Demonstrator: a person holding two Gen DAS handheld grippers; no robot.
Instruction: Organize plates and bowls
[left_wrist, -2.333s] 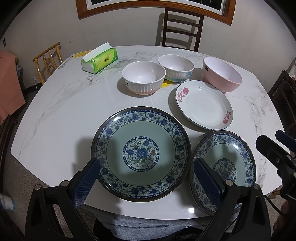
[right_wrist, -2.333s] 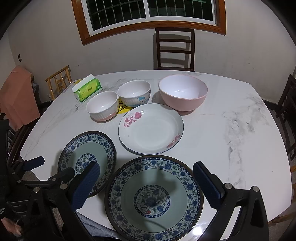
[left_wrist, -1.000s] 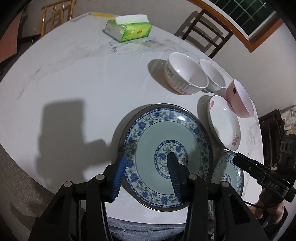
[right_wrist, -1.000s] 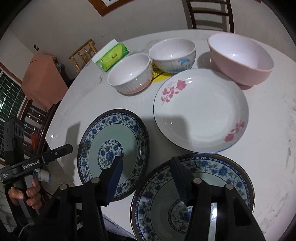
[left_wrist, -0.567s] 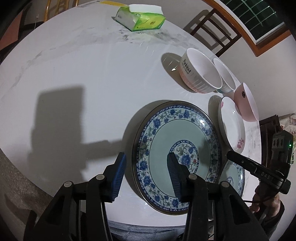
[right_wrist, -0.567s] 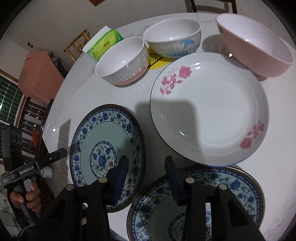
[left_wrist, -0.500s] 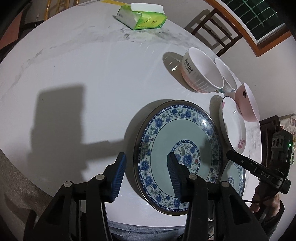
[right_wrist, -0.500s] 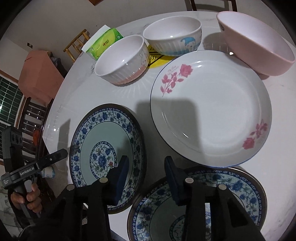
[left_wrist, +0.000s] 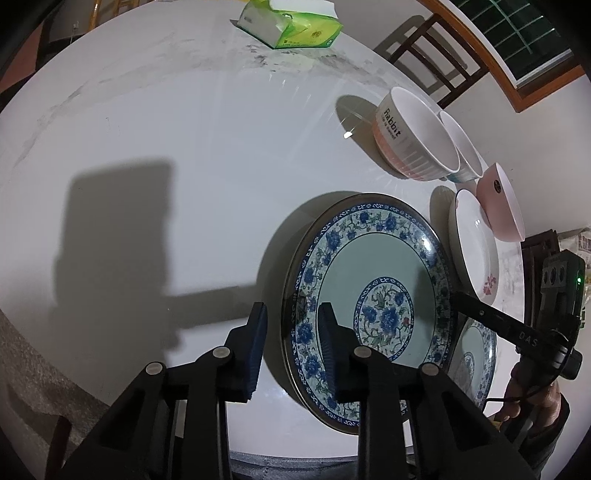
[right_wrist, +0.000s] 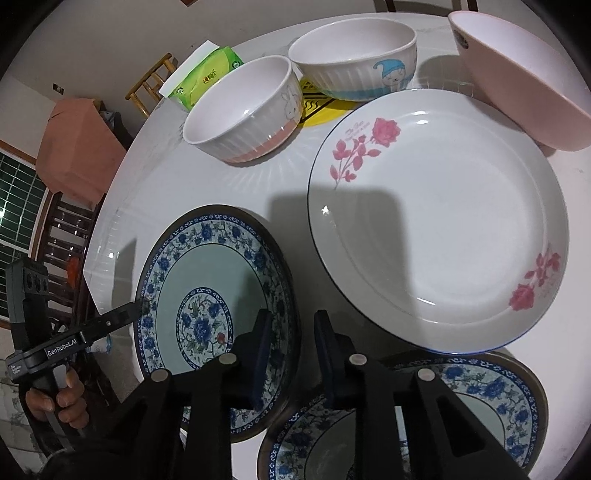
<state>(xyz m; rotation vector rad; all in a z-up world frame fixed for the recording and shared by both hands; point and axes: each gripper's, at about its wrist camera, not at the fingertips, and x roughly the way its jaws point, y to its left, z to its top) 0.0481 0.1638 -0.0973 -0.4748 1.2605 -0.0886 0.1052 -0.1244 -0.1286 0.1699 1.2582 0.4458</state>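
Note:
One blue-patterned plate (left_wrist: 369, 273) (right_wrist: 207, 266) lies flat near the table's front edge, and both grippers stand at it. My left gripper (left_wrist: 291, 308) straddles its left rim, one finger outside and one on the patterned border. The jaws are closing, and a sliver of table shows between the outer pad and the rim. My right gripper (right_wrist: 292, 314) straddles the opposite rim the same way, jaws closing, pads not quite touching. A second blue plate (right_wrist: 480, 406) (left_wrist: 476, 354) lies beside it. Further back are a white rose plate (right_wrist: 436, 229) and three bowls.
A rabbit bowl (right_wrist: 240, 110), a white bowl with a blue figure (right_wrist: 351, 62) and a pink bowl (right_wrist: 517, 85) stand close behind the plates. A green tissue pack (left_wrist: 291, 26) lies at the far side of the white marble table (left_wrist: 166, 110). Chairs ring the table.
Both grippers have sunk closer to the blue plate. Their jaws have narrowed around its opposite rims. The plates and bowls have not moved.

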